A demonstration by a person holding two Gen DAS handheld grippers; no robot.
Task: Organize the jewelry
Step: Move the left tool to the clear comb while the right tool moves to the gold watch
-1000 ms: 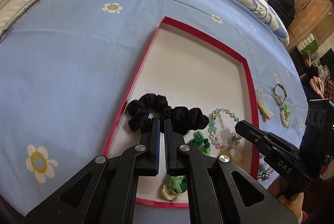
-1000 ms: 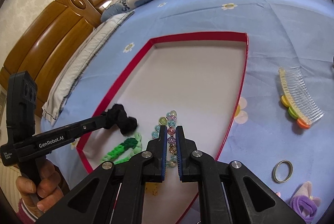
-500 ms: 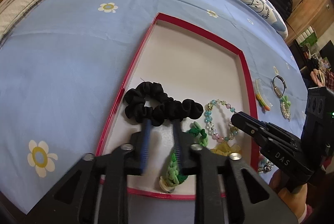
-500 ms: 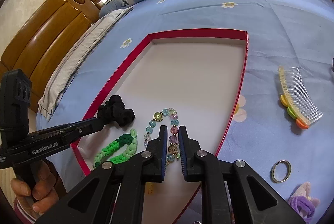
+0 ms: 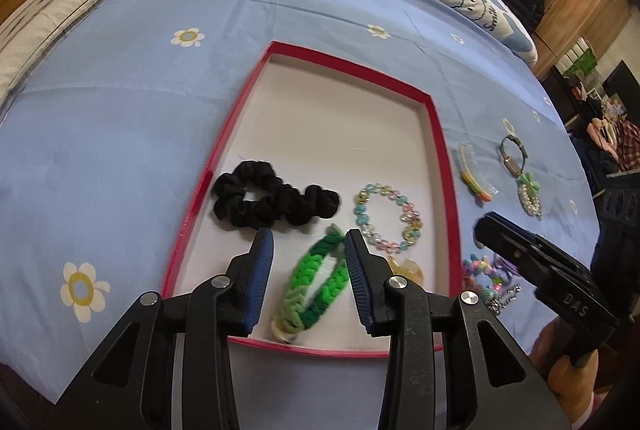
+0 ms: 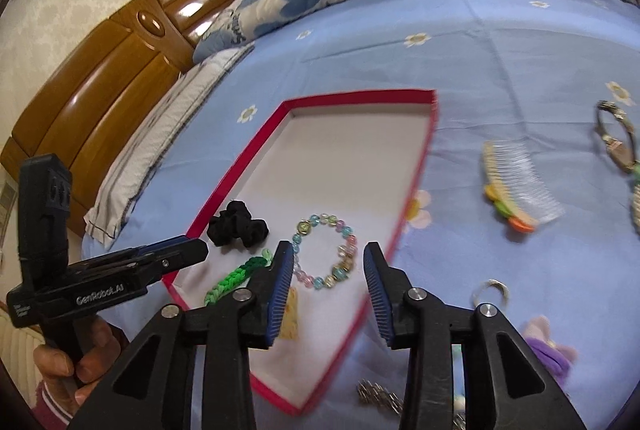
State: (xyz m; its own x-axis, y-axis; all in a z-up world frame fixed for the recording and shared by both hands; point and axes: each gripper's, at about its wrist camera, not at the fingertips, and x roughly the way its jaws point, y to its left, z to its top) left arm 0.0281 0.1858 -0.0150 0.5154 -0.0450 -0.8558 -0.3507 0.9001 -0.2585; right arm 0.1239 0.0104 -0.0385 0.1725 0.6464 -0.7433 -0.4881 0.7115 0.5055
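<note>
A red-rimmed white tray [image 5: 439, 141] [image 6: 424, 157] lies on the blue bedspread. In it lie a black scrunchie [image 5: 272, 199] [image 6: 237, 229], a pastel bead bracelet [image 5: 387, 218] [image 6: 325, 254], a green braided band [image 5: 320, 282] [image 6: 234, 280] and a small yellow piece [image 5: 408, 267]. My left gripper [image 5: 309, 262] is open and empty, above the green band, short of the scrunchie. My right gripper [image 6: 326, 278] is open and empty, just short of the bead bracelet.
Right of the tray lie a comb with coloured beads [image 5: 476, 175] [image 6: 520, 181], a watch [image 5: 514, 155] [image 6: 618, 141], a pearl clip [image 5: 530, 195], a metal ring [image 6: 492, 290], a purple scrunchie [image 6: 548, 350] and a chain [image 6: 378, 400]. Pillows and a wooden headboard [image 6: 100, 85] stand behind.
Both grippers have opened and pulled back. The left let go of the black scrunchie, the right let go of the bead bracelet; both now lie in the tray.
</note>
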